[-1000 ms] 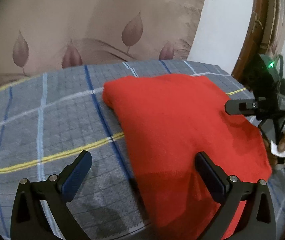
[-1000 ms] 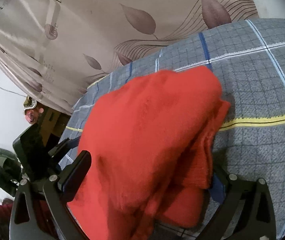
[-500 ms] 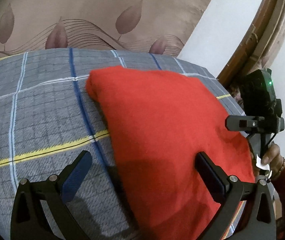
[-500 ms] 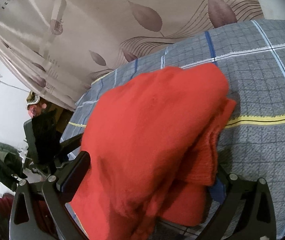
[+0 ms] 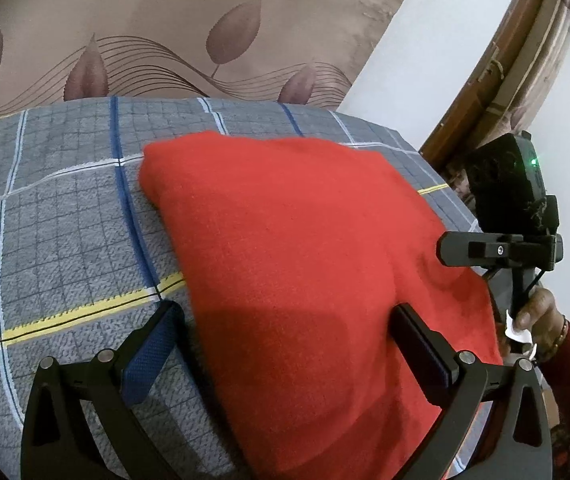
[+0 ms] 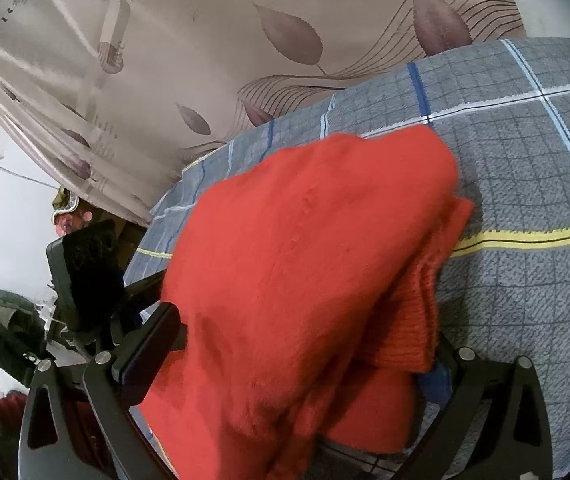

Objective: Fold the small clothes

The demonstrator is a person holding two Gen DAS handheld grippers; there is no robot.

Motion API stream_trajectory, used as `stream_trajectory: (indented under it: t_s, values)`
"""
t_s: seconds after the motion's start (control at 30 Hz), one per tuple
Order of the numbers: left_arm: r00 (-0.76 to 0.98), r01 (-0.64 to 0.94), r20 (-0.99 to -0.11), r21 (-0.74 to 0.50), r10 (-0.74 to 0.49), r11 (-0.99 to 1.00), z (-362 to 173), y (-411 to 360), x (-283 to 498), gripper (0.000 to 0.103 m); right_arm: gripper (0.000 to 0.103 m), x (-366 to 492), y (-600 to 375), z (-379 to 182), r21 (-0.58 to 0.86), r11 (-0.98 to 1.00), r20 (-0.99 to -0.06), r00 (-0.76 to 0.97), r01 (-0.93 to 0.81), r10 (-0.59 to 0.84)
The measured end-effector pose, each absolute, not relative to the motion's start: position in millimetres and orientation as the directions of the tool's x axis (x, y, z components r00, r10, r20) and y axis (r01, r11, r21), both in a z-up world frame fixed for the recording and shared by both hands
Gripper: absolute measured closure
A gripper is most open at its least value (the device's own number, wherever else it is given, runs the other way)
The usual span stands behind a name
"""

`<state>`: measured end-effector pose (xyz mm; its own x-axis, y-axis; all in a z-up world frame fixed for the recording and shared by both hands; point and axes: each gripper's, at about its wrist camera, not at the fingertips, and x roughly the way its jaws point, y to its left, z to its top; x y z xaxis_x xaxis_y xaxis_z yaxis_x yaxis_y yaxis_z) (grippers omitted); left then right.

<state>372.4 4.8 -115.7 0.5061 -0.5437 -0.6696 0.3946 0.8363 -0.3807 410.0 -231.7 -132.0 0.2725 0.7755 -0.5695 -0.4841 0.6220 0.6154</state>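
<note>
A folded red knit garment (image 5: pixel 305 260) lies on a grey plaid blanket (image 5: pixel 65 240). My left gripper (image 5: pixel 285 344) is open, its fingers spread wide over the garment's near left part, one pad on the blanket side and one on the cloth. The right gripper (image 5: pixel 501 248) shows at the garment's far right edge, held by a hand (image 5: pixel 533 316). In the right wrist view the red garment (image 6: pixel 305 260) fills the space between the fingers of my open right gripper (image 6: pixel 293 360). Its ribbed hem (image 6: pixel 417 320) covers most of the right finger.
A beige leaf-patterned curtain (image 5: pixel 165 20) hangs behind the blanket. A white wall and a wooden door frame (image 5: pixel 517 80) stand at the right. The blanket's edge (image 6: pixel 165 208) drops off on the left of the right wrist view, beside the other gripper's body (image 6: pixel 85 264).
The left wrist view has swung to the right, bringing more wall and door frame into view. The garment stays between both pairs of fingers, and both grippers stay spread.
</note>
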Motion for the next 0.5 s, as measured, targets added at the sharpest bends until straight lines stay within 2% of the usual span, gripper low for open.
stream_trajectory:
  t_s: [0.5]
  values:
    - [0.514, 0.397, -0.681, -0.350, -0.522, 0.848, -116.6, -1.7, 371.8, 0.001, 0.000, 408.0, -224.3, -129.4, 0.592, 0.651, -0.584, 0.304, -0.475, 0.753]
